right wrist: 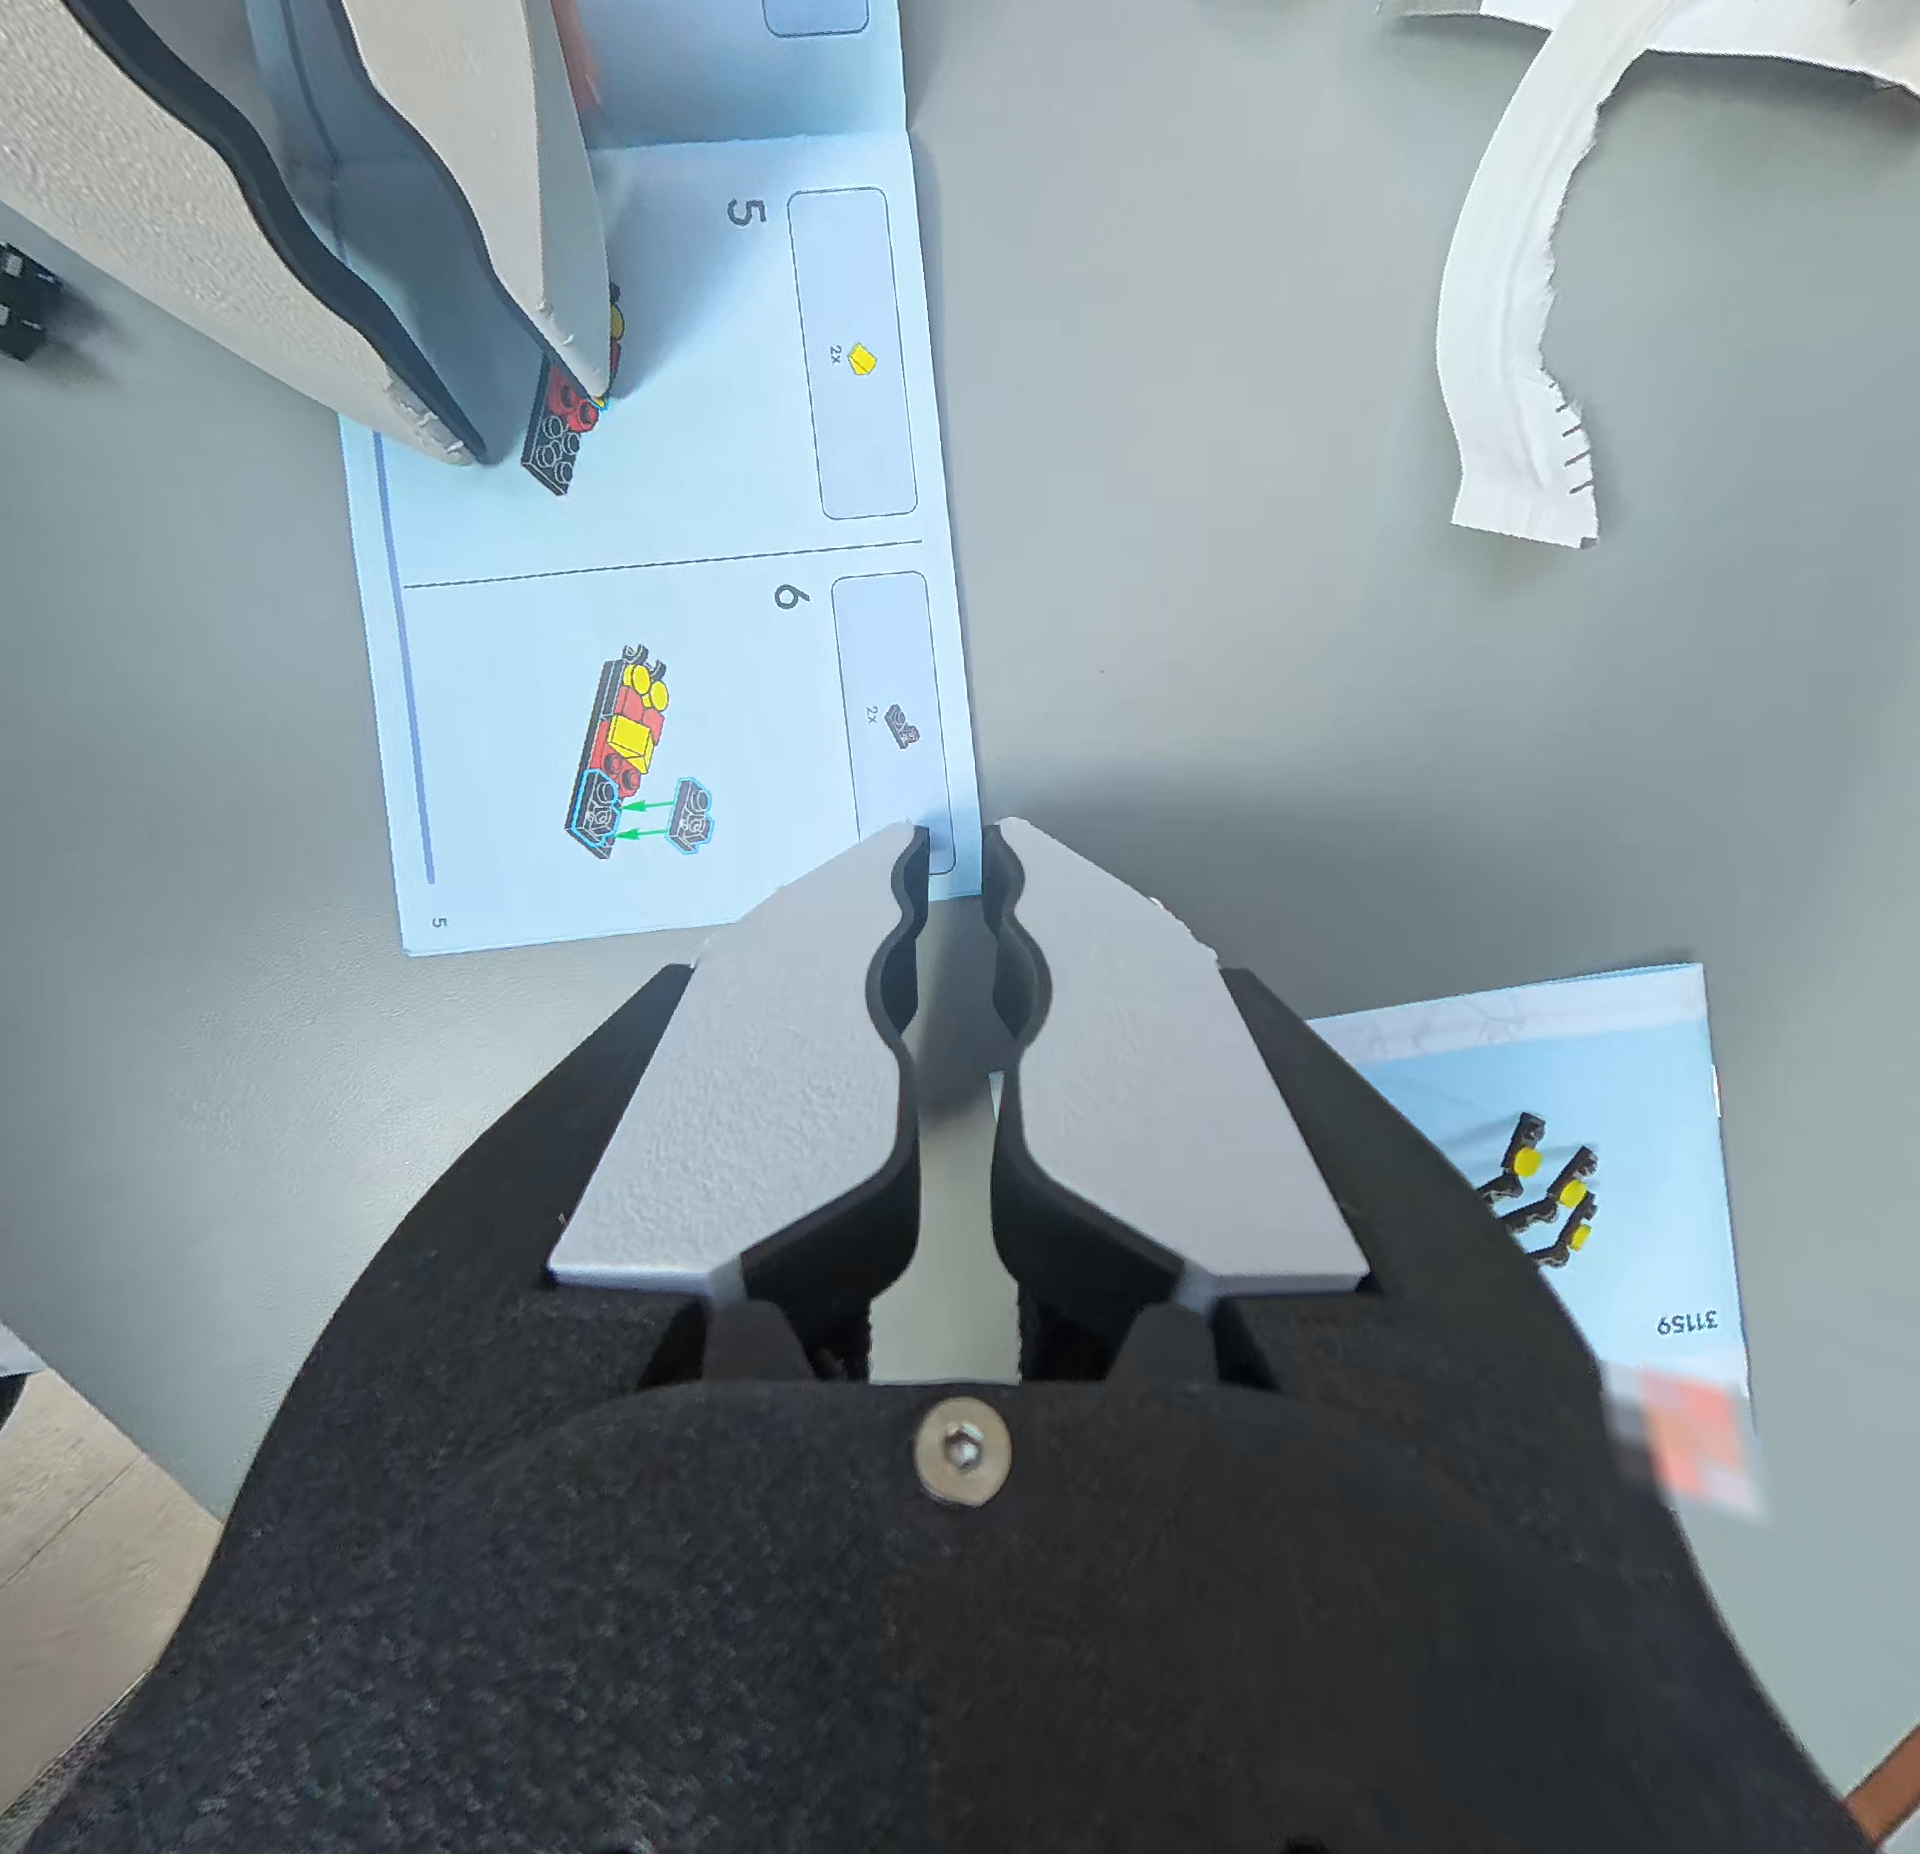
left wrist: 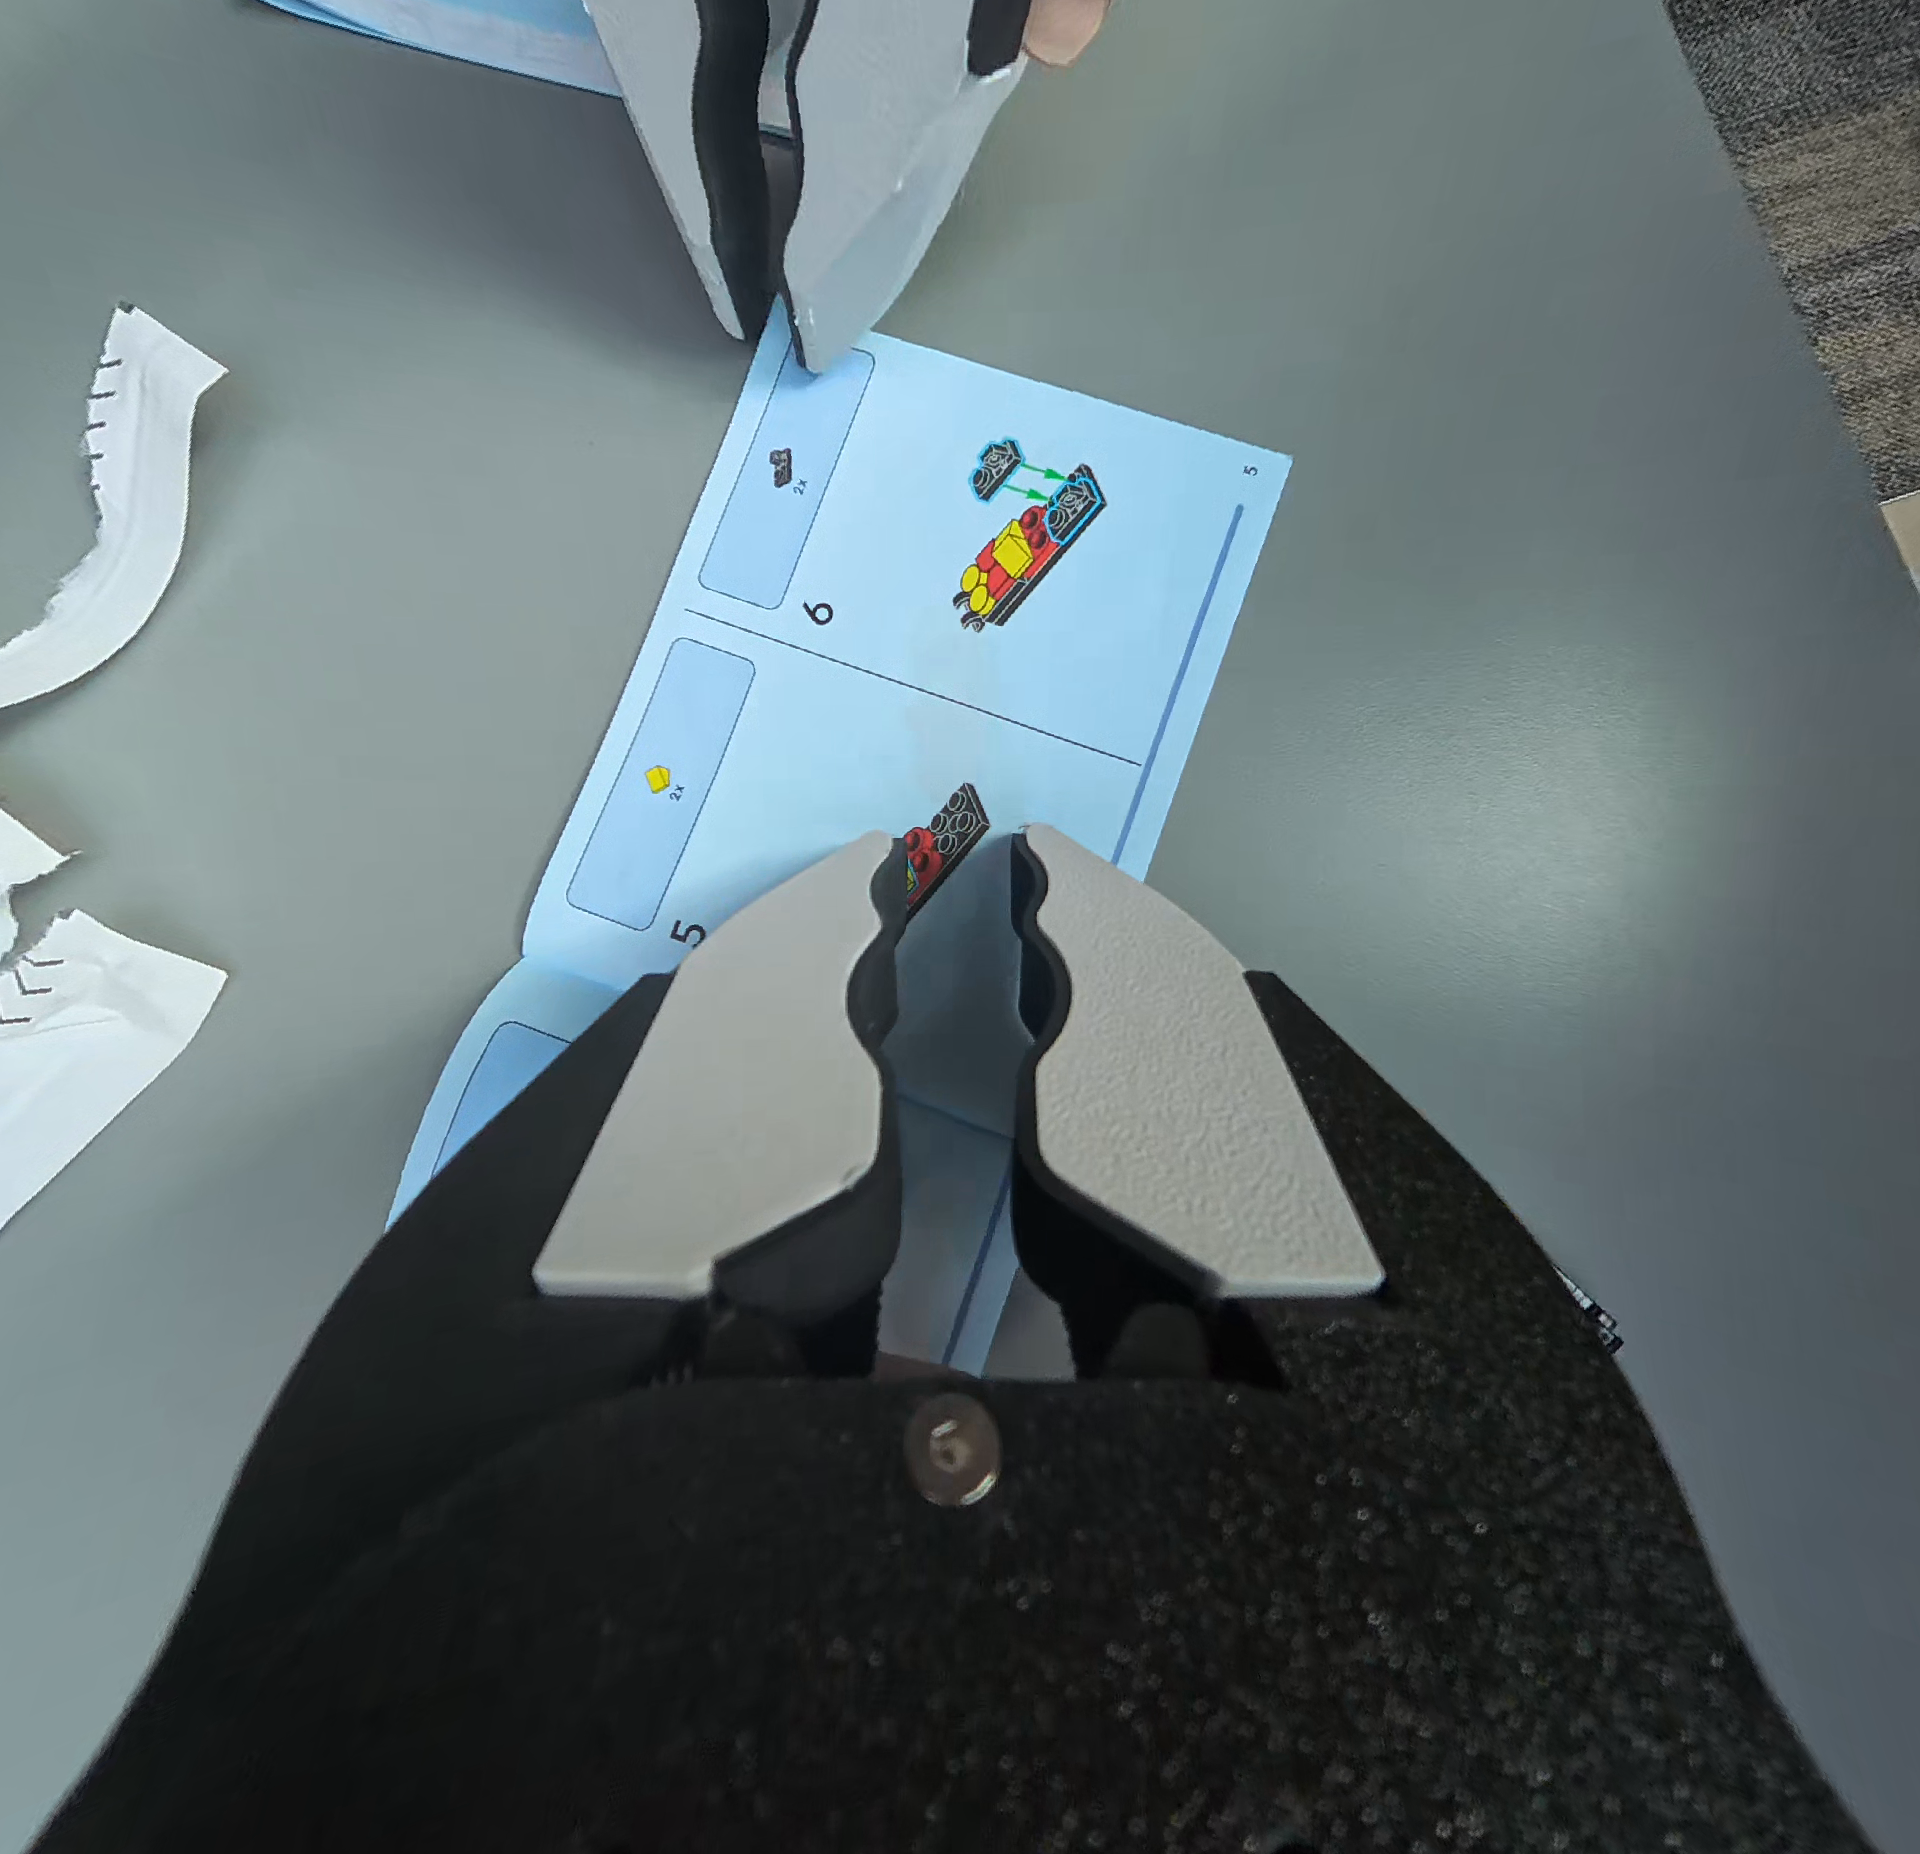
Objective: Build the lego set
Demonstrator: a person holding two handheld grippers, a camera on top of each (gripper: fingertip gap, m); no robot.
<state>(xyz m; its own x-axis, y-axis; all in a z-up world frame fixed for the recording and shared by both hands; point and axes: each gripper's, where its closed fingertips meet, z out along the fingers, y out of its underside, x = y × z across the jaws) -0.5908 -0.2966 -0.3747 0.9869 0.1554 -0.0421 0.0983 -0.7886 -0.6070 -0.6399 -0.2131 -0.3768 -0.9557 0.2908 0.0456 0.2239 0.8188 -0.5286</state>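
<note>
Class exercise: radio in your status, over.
Left gripper open over instruction booklet. Right gripper slightly open at its corner. No bricks visible; torn paper aside.

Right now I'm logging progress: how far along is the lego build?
Done: torn bag paper lies on the table and the instruction sheet lies open. In hand: the right gripper is at the sheet's corner, the left gripper over its other end. Left: no real bricks show, so seemingly all assembly.

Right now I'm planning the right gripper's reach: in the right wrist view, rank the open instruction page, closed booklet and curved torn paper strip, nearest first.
1. Open instruction page, at the right gripper tips.
2. Closed booklet, lower right.
3. Curved torn paper strip, upper right.
</note>
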